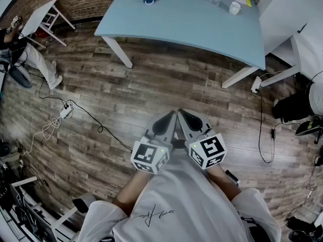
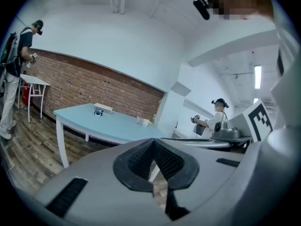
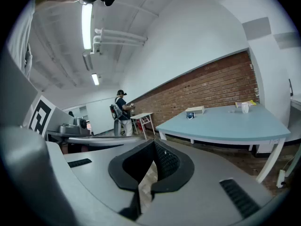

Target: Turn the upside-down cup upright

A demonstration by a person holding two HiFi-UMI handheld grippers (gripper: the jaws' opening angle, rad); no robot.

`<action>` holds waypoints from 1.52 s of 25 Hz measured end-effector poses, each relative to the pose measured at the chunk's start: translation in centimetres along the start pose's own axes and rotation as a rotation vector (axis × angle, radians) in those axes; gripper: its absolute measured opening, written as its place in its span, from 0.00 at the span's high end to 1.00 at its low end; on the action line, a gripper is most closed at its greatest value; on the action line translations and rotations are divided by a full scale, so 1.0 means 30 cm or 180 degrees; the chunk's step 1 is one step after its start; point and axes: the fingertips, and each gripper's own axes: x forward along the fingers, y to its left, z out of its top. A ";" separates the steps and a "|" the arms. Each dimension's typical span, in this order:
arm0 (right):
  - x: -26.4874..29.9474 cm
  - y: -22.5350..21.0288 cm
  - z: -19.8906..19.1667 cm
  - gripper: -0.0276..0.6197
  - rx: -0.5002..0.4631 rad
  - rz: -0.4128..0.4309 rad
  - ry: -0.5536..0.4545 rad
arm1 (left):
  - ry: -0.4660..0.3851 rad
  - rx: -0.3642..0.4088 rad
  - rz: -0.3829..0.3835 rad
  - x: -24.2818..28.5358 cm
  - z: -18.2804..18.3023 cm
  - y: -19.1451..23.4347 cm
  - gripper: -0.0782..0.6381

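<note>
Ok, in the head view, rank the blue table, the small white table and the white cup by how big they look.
Largest: blue table.
Then: small white table.
Smallest: white cup.

Open wooden floor [image 1: 166, 84] separates the left gripper [image 1: 171, 117] and right gripper [image 1: 184, 115] from the counter [image 1: 192, 21]; cables [image 1: 86, 116] trail along either side.

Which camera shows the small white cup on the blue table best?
The head view: the small white cup appears largest there, seen from above. The right gripper view shows it tiny, side-on. The left gripper view shows only a faint speck.
</note>
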 end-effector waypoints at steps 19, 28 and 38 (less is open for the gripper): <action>0.070 0.002 -0.018 0.93 0.0228 0.0298 0.0117 | 0.0074 -0.0077 0.0245 0.016 -0.003 0.075 0.88; 0.212 -0.015 0.006 0.92 0.0077 0.0271 0.0230 | 0.0053 -0.0176 0.0165 0.072 0.028 0.208 0.88; 0.407 -0.070 0.080 0.92 -0.0080 0.0147 0.0382 | 0.0297 -0.0166 0.0283 0.203 0.093 0.392 0.88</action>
